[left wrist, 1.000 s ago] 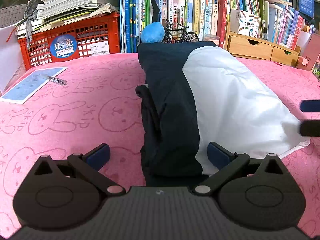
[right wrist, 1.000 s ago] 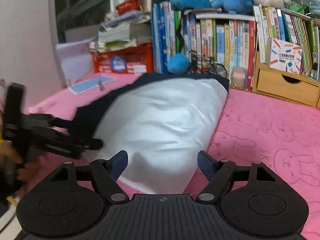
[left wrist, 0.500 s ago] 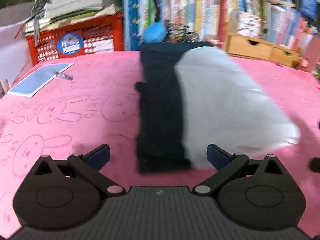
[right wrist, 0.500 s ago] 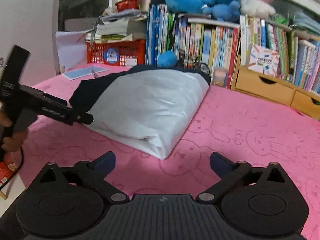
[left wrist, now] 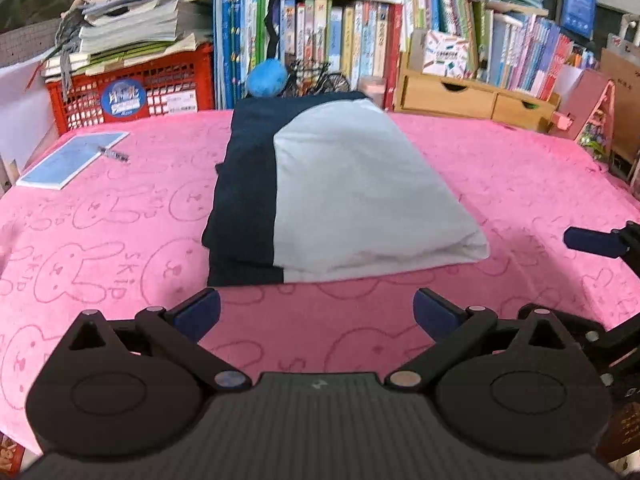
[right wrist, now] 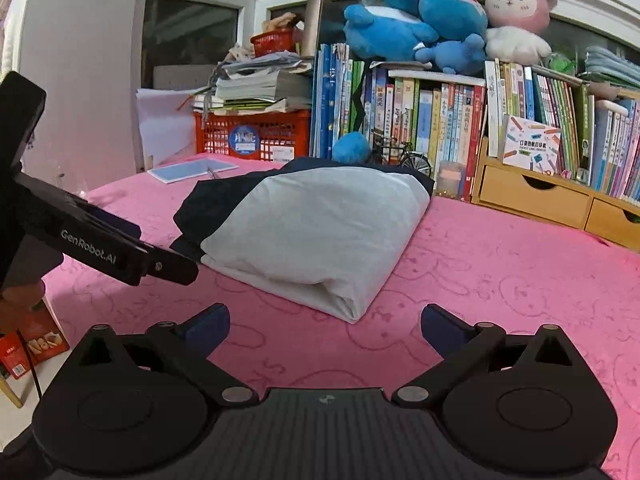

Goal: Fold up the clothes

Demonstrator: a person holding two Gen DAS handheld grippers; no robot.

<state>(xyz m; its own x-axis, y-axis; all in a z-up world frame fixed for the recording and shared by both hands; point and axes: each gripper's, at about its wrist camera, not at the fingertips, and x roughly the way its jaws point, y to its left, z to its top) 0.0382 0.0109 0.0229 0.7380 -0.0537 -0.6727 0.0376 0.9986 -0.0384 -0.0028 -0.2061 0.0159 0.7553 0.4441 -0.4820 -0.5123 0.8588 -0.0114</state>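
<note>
A folded garment [left wrist: 320,192], navy on its left strip and white on the rest, lies flat on the pink bunny-print cloth [left wrist: 100,248]. In the right wrist view the same garment [right wrist: 320,232] shows its thick folded corner towards me. My left gripper [left wrist: 316,314] is open just short of the garment's near edge, with nothing between its blue pads. My right gripper [right wrist: 325,330] is open too, a little back from the white corner and clear of it. The left gripper's body [right wrist: 108,250] reaches in from the left of the right wrist view.
A red crate [left wrist: 132,92] with stacked papers, a row of books [left wrist: 340,36], a blue ball [left wrist: 266,78] and wooden drawers [left wrist: 472,96] line the back. A blue notebook with a pen [left wrist: 74,158] lies at the far left. Plush toys [right wrist: 432,20] sit atop the books.
Both grippers have drawn back from the garment towards me and lifted off it. The garment lies folded where it was left.
</note>
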